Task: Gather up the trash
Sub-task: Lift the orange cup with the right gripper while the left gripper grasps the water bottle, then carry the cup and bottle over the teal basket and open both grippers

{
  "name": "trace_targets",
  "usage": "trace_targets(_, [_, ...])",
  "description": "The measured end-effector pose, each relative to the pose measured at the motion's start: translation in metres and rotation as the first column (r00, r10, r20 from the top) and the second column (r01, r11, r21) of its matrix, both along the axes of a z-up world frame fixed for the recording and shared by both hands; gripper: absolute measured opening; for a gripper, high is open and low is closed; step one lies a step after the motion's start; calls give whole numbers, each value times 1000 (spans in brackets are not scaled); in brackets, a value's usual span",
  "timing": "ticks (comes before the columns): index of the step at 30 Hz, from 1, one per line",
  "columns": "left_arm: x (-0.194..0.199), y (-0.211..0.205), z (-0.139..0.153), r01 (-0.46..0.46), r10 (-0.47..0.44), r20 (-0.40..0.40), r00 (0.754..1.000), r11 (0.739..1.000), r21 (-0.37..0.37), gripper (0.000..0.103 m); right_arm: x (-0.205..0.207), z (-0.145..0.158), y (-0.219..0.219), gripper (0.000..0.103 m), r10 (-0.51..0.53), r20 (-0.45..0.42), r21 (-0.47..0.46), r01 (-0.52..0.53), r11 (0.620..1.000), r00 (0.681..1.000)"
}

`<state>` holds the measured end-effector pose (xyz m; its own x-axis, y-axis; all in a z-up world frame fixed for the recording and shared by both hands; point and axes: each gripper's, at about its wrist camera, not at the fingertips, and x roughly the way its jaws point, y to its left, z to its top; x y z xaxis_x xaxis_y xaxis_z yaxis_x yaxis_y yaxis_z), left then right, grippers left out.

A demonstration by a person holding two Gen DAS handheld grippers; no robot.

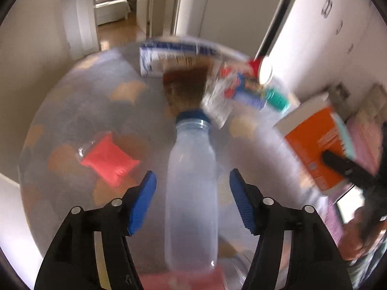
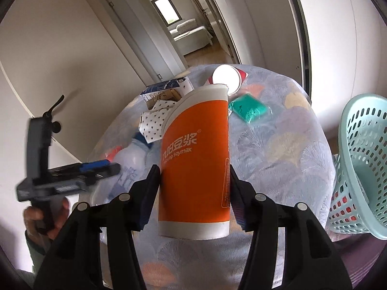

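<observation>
While my right tongs (image 2: pixel 193 186) clamp the orange soymilk cup (image 2: pixel 196 169) by both sides above the bench (image 2: pixel 278 149), my left tongs (image 1: pixel 192 193) gape wide around the clear bottle (image 1: pixel 191 193), pads clear of it; a teal basket (image 2: pixel 362 159) stands just right of the cup

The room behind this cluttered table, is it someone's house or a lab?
Most likely a home. A round table wears a patterned cloth, a hallway with a wood floor leads to a room with a white sofa, and household packaging lies about, such as a soymilk cup and a plastic bottle.
</observation>
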<state>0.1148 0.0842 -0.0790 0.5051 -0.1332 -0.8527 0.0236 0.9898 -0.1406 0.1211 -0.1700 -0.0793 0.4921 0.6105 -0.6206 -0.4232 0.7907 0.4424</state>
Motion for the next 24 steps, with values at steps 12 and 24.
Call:
trace_targets(12, [-2, 11, -21, -25, 25, 2, 1000, 996, -88, 44, 3, -5, -8, 51, -15, -19, 12, 16, 1000, 1000])
trace_targets(24, [-26, 11, 29, -7, 34, 133, 990, 980, -198, 44, 1, 3, -20, 51, -45, -7, 35, 45, 998, 999])
